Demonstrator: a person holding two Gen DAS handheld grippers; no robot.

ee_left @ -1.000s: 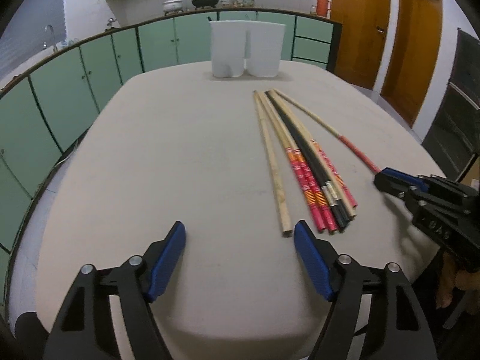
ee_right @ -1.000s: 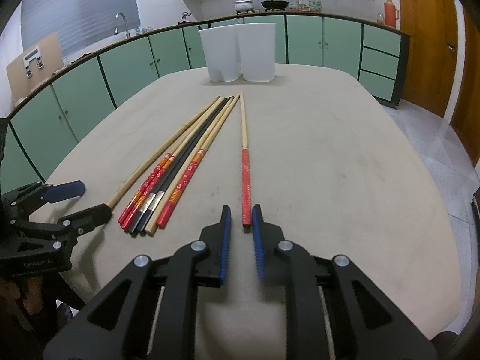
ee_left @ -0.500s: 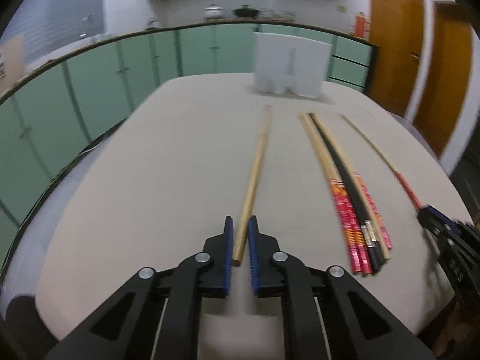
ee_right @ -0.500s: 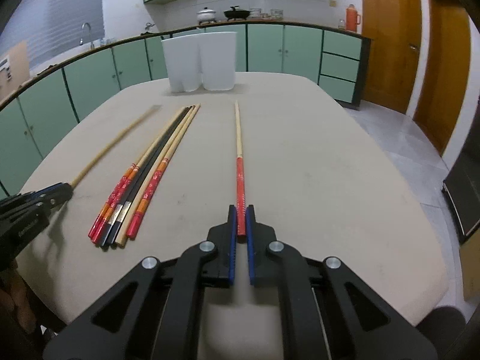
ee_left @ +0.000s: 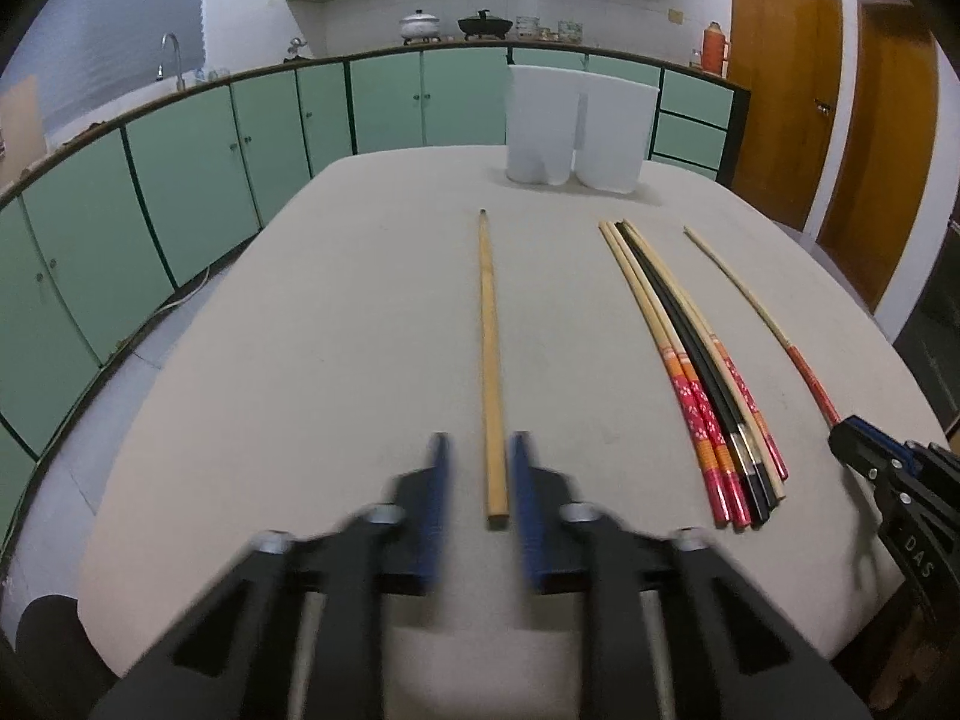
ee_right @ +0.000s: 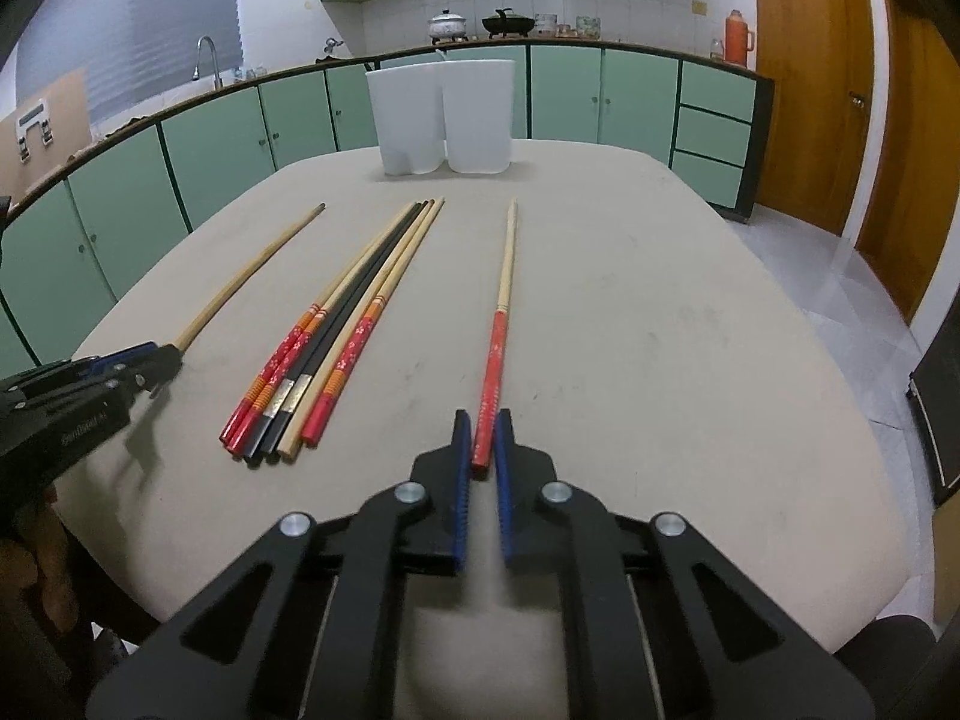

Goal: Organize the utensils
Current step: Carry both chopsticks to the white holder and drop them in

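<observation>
**Two chopsticks singled out, none yet in the holders**

The sorting looks barely begun. In the left wrist view, the left gripper (ee_left: 478,468) has its blue fingers (ee_left: 436,480) spread a little to either side of the near end of a plain bamboo chopstick (ee_left: 489,354), which lies on the table (ee_left: 300,360) at the centre of the frame; the fingers are blurred and do not appear to touch it, so it reads as released.

In the right wrist view, the right gripper (ee_right: 480,444) has its fingers nearly closed around the red end of a red-handled chopstick (ee_right: 501,312), low in the centre; whether they actually pinch it cannot be told.

Between the two singled-out sticks, a bundle of chopsticks (ee_right: 336,330) — red-patterned, black and pale — lies untouched, left of centre in that view.

Two white holders (ee_right: 444,114) stand side by side at the far end of the table, upper centre. Nothing shows sticking out of them, so every chopstick apparently remains to be placed.
</observation>
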